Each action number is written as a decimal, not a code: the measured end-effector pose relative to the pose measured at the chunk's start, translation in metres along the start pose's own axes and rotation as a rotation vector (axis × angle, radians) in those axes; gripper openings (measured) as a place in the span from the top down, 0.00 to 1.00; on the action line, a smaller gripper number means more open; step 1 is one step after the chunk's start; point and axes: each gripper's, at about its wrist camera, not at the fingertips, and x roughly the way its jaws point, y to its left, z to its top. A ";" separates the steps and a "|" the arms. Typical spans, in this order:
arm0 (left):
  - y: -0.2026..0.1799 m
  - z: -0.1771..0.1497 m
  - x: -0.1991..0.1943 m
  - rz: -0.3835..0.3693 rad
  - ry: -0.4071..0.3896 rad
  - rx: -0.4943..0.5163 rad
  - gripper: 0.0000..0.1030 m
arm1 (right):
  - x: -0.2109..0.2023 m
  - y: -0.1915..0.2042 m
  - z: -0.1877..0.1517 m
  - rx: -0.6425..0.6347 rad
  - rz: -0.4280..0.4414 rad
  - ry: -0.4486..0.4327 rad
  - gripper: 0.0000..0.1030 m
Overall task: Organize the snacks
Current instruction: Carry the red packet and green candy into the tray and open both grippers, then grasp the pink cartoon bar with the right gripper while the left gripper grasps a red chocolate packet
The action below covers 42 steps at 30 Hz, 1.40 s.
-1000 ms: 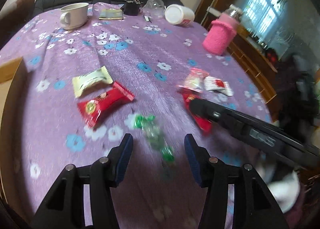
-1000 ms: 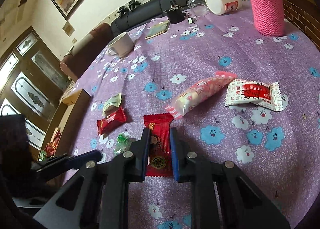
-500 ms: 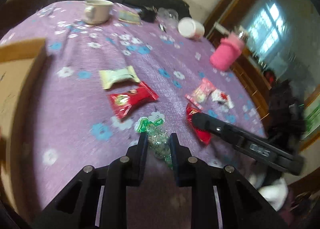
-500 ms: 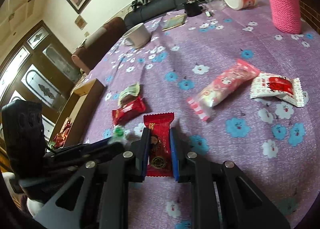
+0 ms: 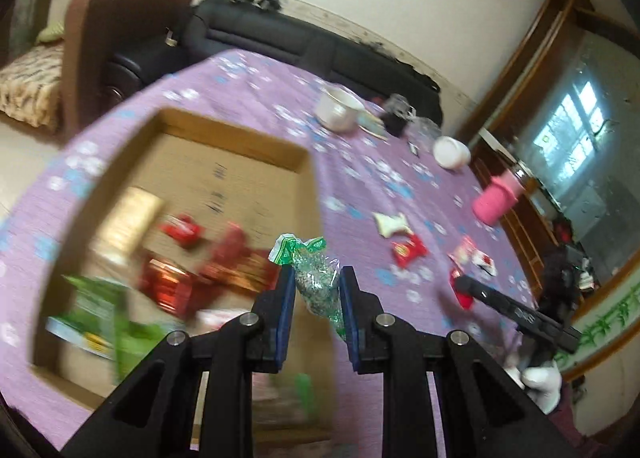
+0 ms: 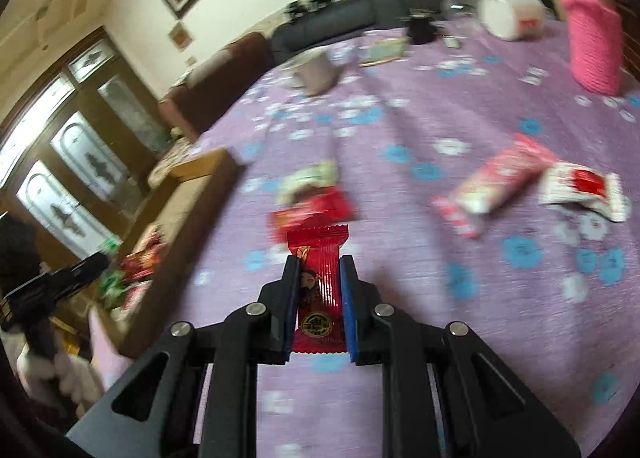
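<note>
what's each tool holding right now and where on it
Left tool: green-and-clear candy bag, clamped across its middle. Right tool: red snack packet, clamped by its long sides, mid-length.

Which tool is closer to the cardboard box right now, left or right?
Left. The left tool, shut on the green candy bag, hangs at the cardboard box. The right tool, holding the red packet, is over the tablecloth, away from it.
</note>
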 end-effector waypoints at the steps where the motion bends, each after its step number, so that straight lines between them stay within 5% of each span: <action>1: 0.006 0.005 -0.004 0.013 -0.009 0.003 0.79 | 0.004 0.014 0.001 -0.024 0.017 0.011 0.79; 9: 0.052 0.040 0.014 0.073 0.006 -0.035 0.79 | 0.058 0.114 0.023 -0.147 0.130 0.114 0.79; 20: 0.101 0.053 0.047 0.036 0.067 -0.157 0.78 | 0.136 0.185 0.037 -0.278 0.066 0.205 0.79; 28: 0.102 0.051 0.038 -0.011 0.061 -0.176 0.53 | 0.161 0.191 0.040 -0.275 0.010 0.216 0.76; 34: 0.080 0.051 0.005 -0.017 -0.011 -0.171 0.30 | 0.119 0.175 0.050 -0.237 0.032 0.135 0.65; 42: 0.024 0.021 -0.030 -0.361 -0.091 -0.231 0.28 | 0.026 0.086 0.047 -0.084 -0.011 0.013 0.55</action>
